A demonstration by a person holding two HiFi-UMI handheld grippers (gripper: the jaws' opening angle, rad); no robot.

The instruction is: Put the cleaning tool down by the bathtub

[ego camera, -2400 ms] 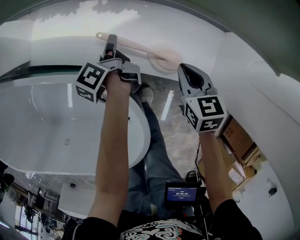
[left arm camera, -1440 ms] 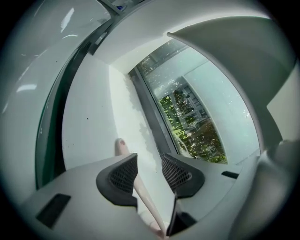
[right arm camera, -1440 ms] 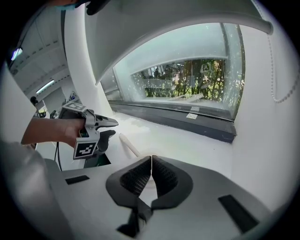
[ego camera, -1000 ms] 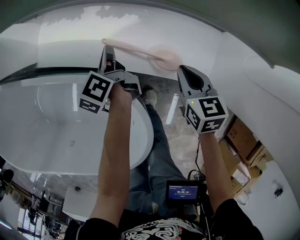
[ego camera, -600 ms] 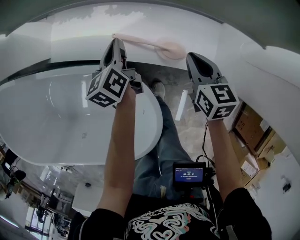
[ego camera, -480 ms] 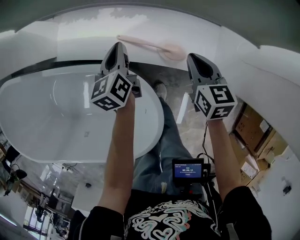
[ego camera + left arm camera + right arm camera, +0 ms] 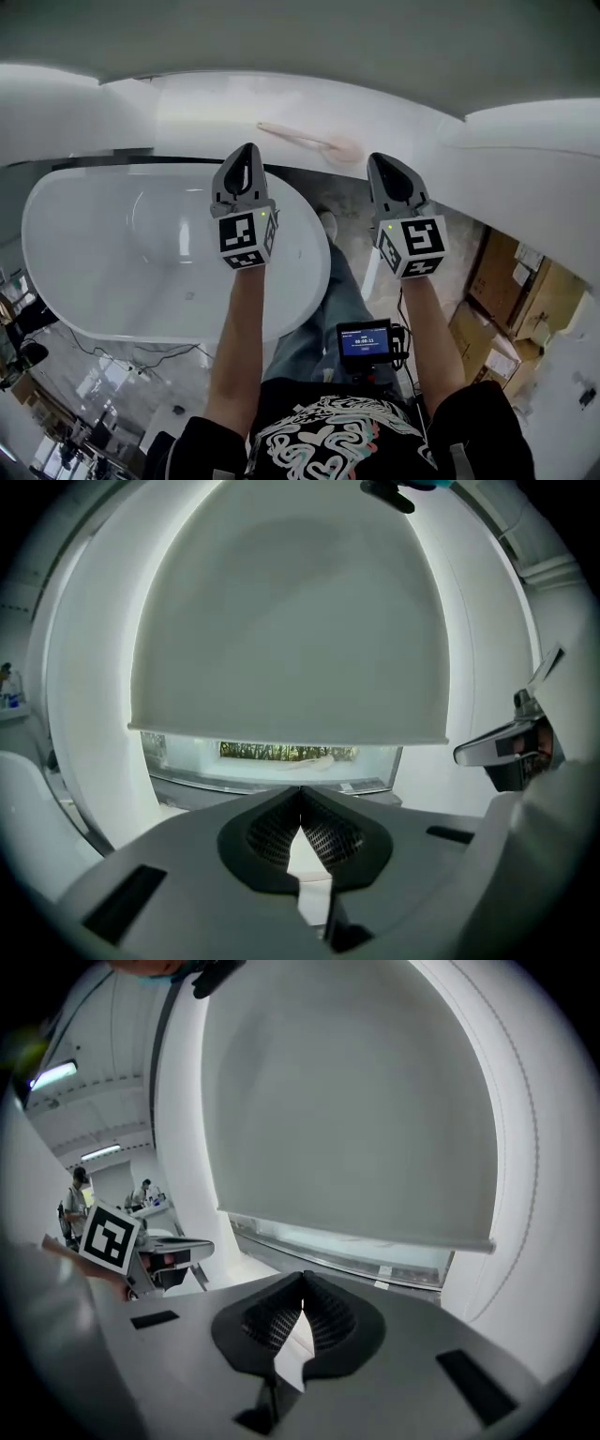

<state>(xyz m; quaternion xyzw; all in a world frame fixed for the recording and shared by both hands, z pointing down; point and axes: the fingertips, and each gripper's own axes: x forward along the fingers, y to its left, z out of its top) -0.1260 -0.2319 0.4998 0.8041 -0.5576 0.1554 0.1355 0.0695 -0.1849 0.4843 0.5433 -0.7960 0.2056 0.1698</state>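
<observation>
The cleaning tool (image 7: 305, 139), a pale pink long-handled brush, lies flat on the white ledge behind the bathtub (image 7: 84, 309). Both grippers hang in the air nearer to me than the brush, apart from it. My left gripper (image 7: 246, 155) is shut with nothing between its pads (image 7: 300, 794). My right gripper (image 7: 380, 161) is also shut and empty (image 7: 302, 1283). In the left gripper view the brush (image 7: 309, 757) shows small and far off on the ledge, straight ahead of the jaws.
A grey roller blind (image 7: 291, 630) hangs over the window behind the ledge. Cardboard boxes (image 7: 506, 300) stand on the floor at the right. A small lit screen (image 7: 366, 339) sits at my waist. My shoe (image 7: 328, 225) rests on the marble floor beside the tub.
Both grippers have risen away from the ledge. The left one has rolled upright and come off the brush handle. The brush has stayed lying on the ledge.
</observation>
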